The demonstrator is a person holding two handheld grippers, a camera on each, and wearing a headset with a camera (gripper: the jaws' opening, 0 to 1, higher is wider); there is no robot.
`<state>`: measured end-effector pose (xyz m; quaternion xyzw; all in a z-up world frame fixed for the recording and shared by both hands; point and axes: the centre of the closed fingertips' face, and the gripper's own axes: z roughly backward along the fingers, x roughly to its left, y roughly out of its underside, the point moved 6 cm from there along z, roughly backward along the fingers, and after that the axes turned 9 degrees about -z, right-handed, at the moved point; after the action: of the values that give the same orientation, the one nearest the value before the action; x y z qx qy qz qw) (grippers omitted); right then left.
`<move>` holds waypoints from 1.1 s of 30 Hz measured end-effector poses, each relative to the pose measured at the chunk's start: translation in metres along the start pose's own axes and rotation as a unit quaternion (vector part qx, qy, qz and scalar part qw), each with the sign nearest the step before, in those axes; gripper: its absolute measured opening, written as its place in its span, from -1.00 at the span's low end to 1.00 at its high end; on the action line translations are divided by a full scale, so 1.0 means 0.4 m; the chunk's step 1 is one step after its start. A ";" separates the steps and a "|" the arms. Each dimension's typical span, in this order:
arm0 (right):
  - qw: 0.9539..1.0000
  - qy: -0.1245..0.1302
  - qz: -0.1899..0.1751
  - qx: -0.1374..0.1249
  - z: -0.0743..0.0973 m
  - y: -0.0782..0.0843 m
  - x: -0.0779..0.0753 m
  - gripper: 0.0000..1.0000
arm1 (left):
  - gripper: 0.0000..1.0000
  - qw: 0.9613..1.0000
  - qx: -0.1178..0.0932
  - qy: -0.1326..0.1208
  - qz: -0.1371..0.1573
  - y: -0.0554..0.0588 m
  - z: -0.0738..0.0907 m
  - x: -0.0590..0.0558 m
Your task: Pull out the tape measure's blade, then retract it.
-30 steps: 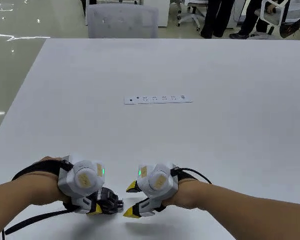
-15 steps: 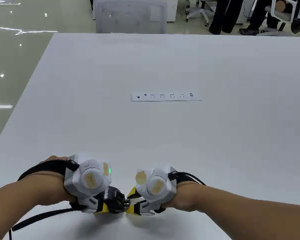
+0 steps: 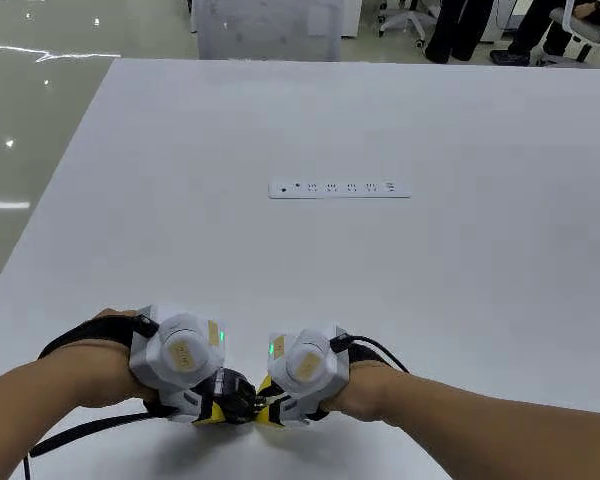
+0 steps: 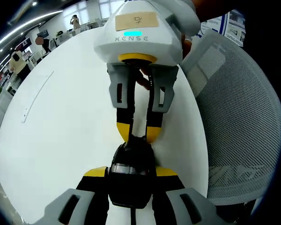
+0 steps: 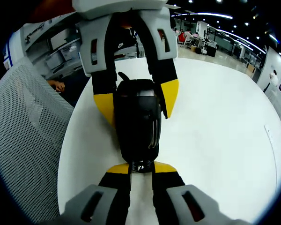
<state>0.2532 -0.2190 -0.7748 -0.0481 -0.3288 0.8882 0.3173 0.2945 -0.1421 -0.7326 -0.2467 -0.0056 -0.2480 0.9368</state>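
Head view: both claws sit at near edge of the desk (image 3: 410, 290), a bit left of centre, tips facing each other & almost touching. L claw (image 3: 216, 408) is clenched on the tape measure (image 3: 238, 393), a small black case gripped between its yellow tips. Can't tell if the case touches the desk surface. R claw (image 3: 267, 408) meets the case from the right.

L gripper view: case body is wedged between L claw's own tips. R claw comes in from the opposite side, yellow tips close together at the case's far end.

R gripper view: R claw's jaws are nearly closed, pinching the metal tab (image 5: 140, 166) at the case's end. Tab sits tight against the case.

White power strip (image 3: 340, 188) lies flat mid-desk, well apart from both claws, on the far side. Black cable (image 3: 80, 435) trails from left wrist toward near-left corner. Mesh chair back (image 4: 239, 117) stands just beside desk's near edge. Grey chair (image 3: 265, 30) is at the far edge.
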 end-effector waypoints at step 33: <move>0.999 -0.015 0.027 -0.015 0.002 0.007 0.001 -0.78 | -0.33 0.999 0.028 0.004 -0.023 0.011 -0.016 -0.008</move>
<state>0.2512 -0.2210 -0.7760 -0.0481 -0.3452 0.8921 0.2875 0.2931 -0.1401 -0.7407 -0.2193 -0.0148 -0.2697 0.9375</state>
